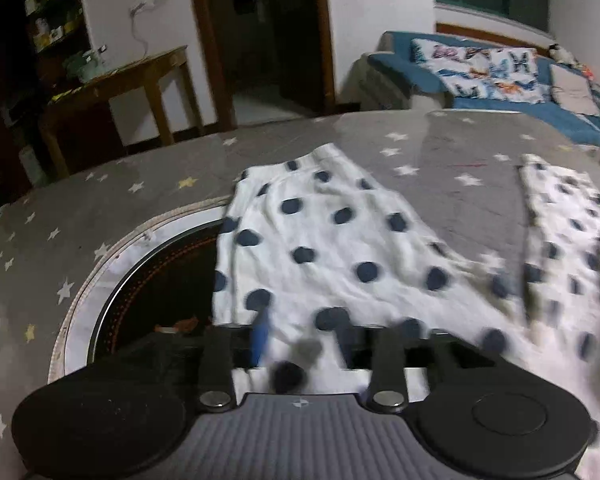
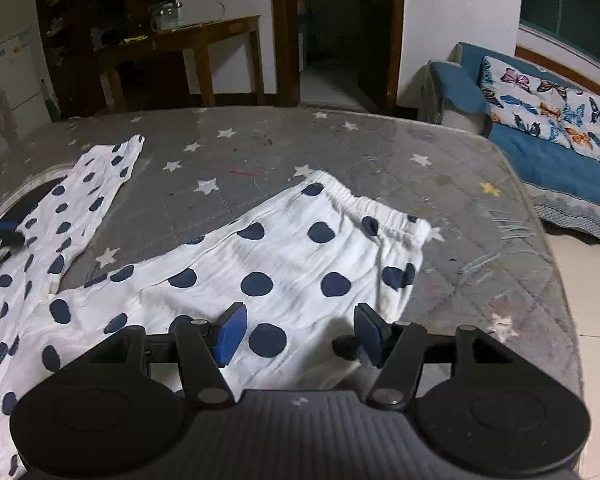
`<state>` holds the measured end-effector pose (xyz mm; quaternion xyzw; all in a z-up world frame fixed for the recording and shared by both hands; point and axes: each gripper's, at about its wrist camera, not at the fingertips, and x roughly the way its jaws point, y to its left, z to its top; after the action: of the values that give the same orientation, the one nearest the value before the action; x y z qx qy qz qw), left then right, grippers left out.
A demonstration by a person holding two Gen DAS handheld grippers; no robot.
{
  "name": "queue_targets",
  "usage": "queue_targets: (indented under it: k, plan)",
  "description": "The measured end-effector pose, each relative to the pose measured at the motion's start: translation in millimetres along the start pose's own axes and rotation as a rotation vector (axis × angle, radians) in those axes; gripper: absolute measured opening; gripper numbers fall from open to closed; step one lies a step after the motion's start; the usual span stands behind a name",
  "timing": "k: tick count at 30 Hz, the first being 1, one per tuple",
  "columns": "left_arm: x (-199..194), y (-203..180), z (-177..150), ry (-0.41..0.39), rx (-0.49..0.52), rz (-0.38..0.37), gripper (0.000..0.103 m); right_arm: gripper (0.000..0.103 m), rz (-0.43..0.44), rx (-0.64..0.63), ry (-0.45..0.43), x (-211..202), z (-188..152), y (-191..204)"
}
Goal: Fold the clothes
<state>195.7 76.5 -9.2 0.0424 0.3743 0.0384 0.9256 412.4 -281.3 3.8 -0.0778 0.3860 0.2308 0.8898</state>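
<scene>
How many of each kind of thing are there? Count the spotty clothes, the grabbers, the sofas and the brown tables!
Spotty clothes: 1, the spotty garment
Grabbers: 2, the left gripper and the right gripper
Sofas: 1, the blue sofa
Brown tables: 1, the wooden table
Total: 5

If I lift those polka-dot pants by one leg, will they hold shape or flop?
Probably flop: the pants lie thin and wrinkled, flat against the table cover. They look light, so one gripper should likely manage. The cover looks glossy, so a push may slide and bunch them rather than move them neatly. The right gripper is open over one leg.
</scene>
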Motion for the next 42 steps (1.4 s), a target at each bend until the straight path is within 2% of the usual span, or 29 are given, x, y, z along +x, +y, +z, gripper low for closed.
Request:
queue_targets:
  k: [5, 16, 19, 20, 23, 27, 31, 34, 36, 42]
  plan:
    - [-51, -38, -23, -0.035, 0.09, -0.119, 0.059, 0.061, -0.01, 0.006, -0.01, -21, -8, 2]
    - [-142, -130, -89, -0.067, 0.335, -0.43, 0.06, 0.061, -0.015, 0.017, -0.002, -51, -39, 9]
    - [-167, -155, -107, -0.076, 0.401, -0.515, 0.059, 0.06, -0.022, 0.031, -0.003, -55, -46, 7]
    - [-173, -162, -112, -0.077, 0.423, -0.539, 0.055, 0.06, -0.025, 0.035, -0.004, -57, -48, 6]
    - [-170, -178, -125, -0.057, 0.479, -0.549, 0.046, 0.059, -0.028, 0.051, -0.005, -61, -52, 2]
    - [-157, -189, -136, -0.025, 0.525, -0.497, 0.034, 0.058, -0.024, 0.068, -0.01, -63, -54, -3]
    - [-148, -185, -136, 0.007, 0.488, -0.522, 0.013, 0.052, -0.023, 0.098, -0.015, -61, -50, -9]
    - [-151, -172, -127, 0.012, 0.424, -0.562, 0.012, 0.05, -0.026, 0.137, -0.01, -54, -43, -17]
    - [-153, -160, -119, 0.019, 0.367, -0.596, 0.011, 0.043, -0.027, 0.169, -0.007, -47, -36, -23]
    - [-158, -135, -101, 0.003, 0.25, -0.642, 0.011, 0.039, -0.028, 0.252, -0.005, -18, -11, -42]
